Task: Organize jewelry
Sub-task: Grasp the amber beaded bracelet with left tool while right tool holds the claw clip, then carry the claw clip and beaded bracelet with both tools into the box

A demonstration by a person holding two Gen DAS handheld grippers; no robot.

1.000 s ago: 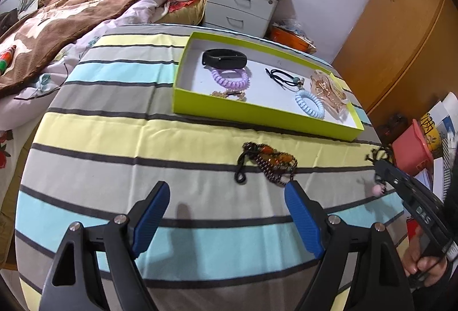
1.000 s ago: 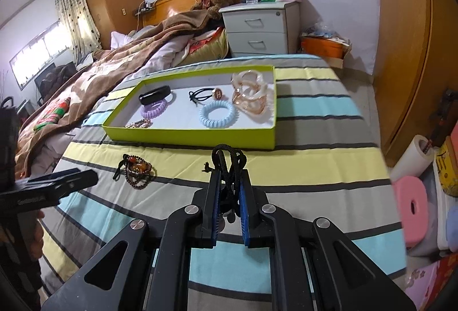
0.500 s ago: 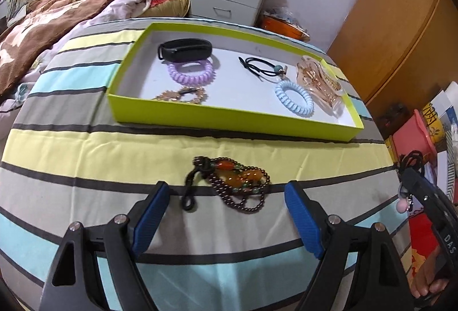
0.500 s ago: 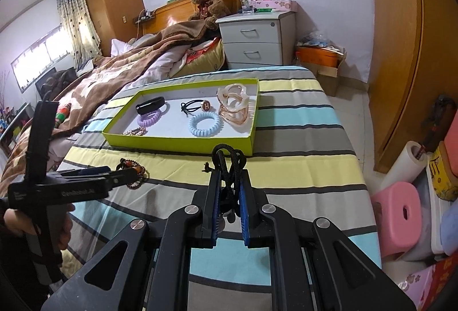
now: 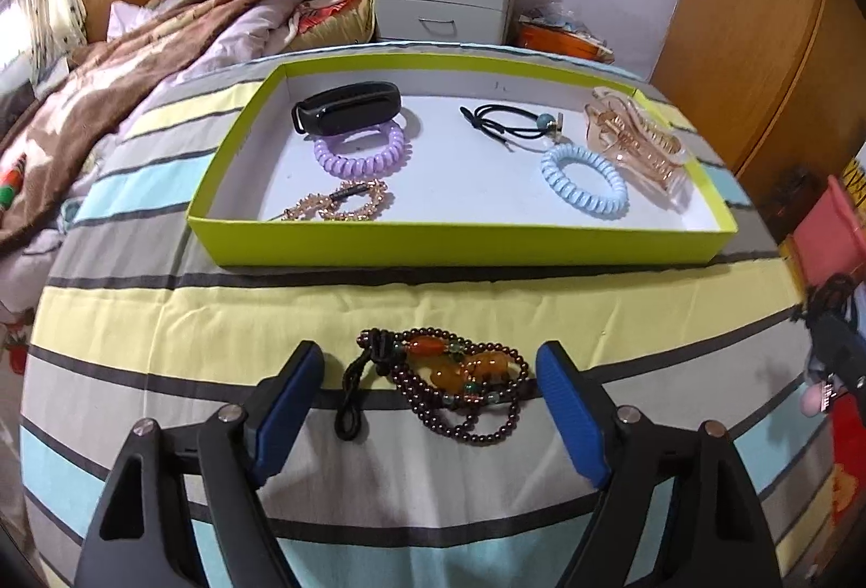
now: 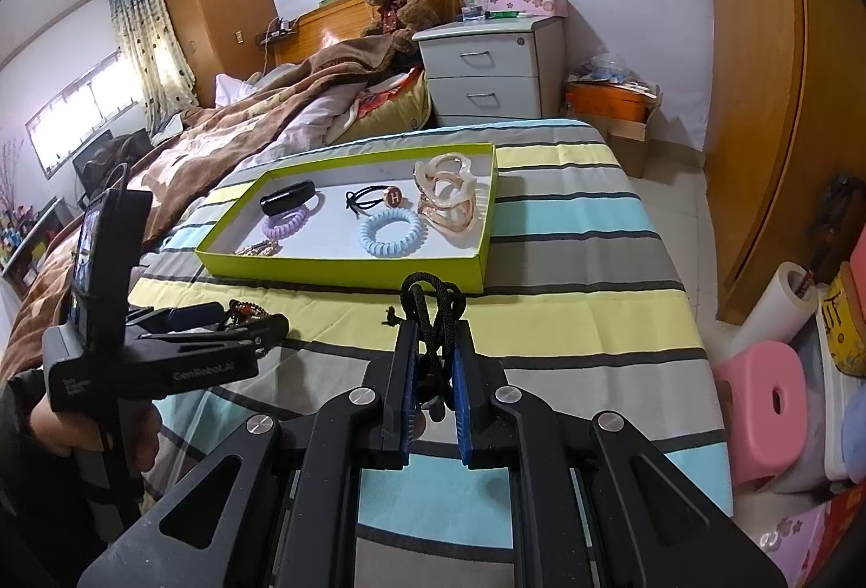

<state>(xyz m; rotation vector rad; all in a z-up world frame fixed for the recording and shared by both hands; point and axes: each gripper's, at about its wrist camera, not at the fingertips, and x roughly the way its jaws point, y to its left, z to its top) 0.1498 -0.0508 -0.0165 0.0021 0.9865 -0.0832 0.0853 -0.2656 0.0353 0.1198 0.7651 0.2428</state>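
Note:
A dark beaded bracelet with amber stones point(image 5: 454, 379) lies on the striped cloth, between the open blue pads of my left gripper point(image 5: 430, 371). My right gripper point(image 6: 433, 344) is shut on a black cord hair tie point(image 6: 433, 312) and holds it above the cloth, in front of the lime-green tray point(image 6: 346, 271). The tray point(image 5: 460, 244) holds a black band point(image 5: 346, 106), a purple coil tie point(image 5: 360, 152), a gold bead bracelet point(image 5: 346, 206), a black hair tie point(image 5: 509, 125), a blue coil tie point(image 5: 584, 179) and a clear claw clip point(image 5: 633, 138).
The striped table point(image 6: 568, 317) drops off at its right edge to a pink stool point(image 6: 768, 393) and boxes on the floor. A bed with a brown blanket point(image 6: 260, 117) lies to the left and a white nightstand point(image 6: 487, 68) stands behind the tray.
My left gripper has moved forward and down, so the beaded bracelet now lies between its open pads. My right gripper has drawn back from the tray with the black tie still held.

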